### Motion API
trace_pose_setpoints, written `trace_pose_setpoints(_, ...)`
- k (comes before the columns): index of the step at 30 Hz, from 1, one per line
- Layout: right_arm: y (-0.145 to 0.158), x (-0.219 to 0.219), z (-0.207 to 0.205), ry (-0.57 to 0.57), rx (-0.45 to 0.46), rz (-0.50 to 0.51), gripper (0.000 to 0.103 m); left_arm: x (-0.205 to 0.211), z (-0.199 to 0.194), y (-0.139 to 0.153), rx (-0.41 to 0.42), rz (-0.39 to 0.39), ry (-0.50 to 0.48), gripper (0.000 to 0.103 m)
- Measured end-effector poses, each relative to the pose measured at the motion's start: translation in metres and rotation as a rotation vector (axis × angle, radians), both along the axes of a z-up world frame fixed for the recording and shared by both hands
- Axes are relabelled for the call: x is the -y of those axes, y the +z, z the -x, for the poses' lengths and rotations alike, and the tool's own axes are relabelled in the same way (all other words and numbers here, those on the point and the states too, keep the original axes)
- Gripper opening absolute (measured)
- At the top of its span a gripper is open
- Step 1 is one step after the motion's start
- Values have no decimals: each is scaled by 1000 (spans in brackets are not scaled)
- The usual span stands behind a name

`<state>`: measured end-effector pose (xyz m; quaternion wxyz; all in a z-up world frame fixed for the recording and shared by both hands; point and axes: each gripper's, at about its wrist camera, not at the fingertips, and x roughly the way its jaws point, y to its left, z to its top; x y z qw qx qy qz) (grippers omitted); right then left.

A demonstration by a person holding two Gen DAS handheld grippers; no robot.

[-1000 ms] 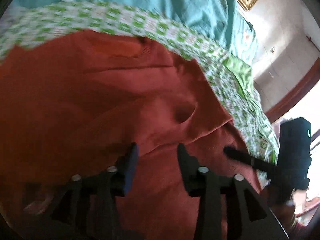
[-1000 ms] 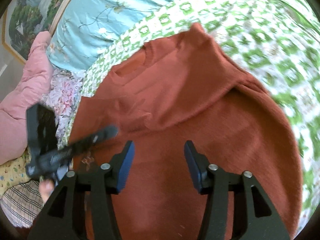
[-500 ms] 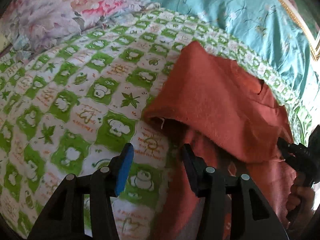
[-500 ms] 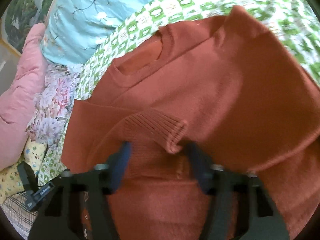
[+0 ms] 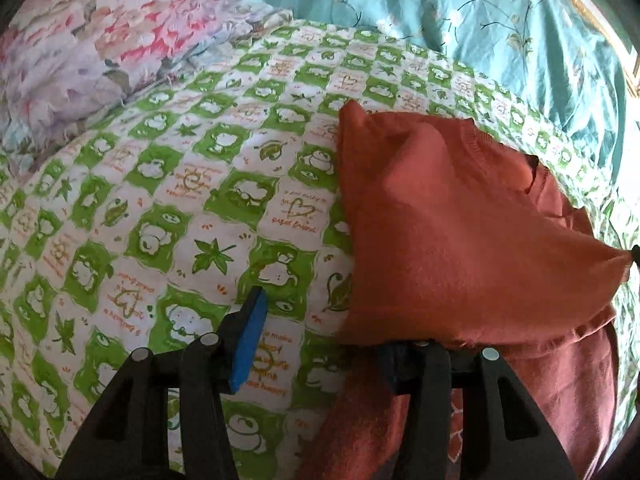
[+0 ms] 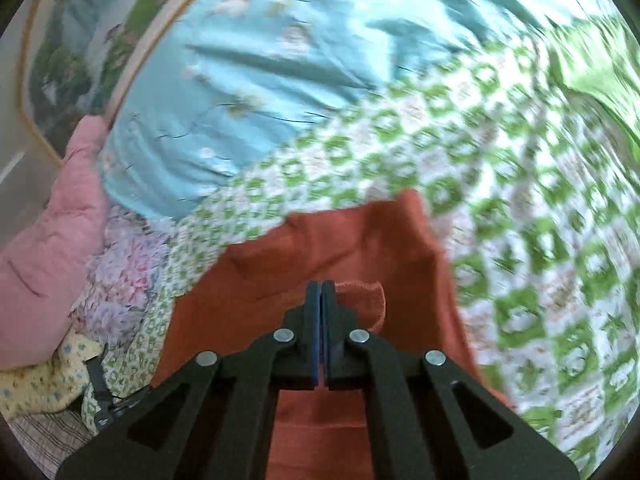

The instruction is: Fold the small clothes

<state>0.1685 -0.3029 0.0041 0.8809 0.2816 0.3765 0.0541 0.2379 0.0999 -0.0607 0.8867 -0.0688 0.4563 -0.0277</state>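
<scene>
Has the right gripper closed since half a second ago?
Yes. The right gripper was open around the sweater's ribbed cuff then; now it is shut on the sweater, with the edge lifted higher against the checked bedspread.

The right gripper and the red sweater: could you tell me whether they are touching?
Touching. The right wrist view shows the right gripper with its fingers shut, the red sweater pinched between them near its ribbed edge.

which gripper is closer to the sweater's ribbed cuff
Right. The right gripper is shut beside the ribbed cuff; the left gripper sits open at the rust sweater's side edge.
</scene>
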Motion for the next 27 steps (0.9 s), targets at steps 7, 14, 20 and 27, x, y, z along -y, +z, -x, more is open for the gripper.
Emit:
trace_pose_setpoints(7, 14, 7, -4, -22, 55, 38, 1, -20, 23, 40, 165, 56, 91, 59)
trace_pose_setpoints(14, -8, 10, -1, -27, 8, 122, 1, -8, 12, 2, 13, -28, 57, 58)
trace_pose_setpoints(20, -59, 15, 22, 7, -125, 102, 1, -28, 14, -5, -9, 31, 79, 59)
trace_pose_setpoints(27, -68, 6, 33, 70, -174, 173, 1, -28, 15, -7, -25, 13, 80, 60)
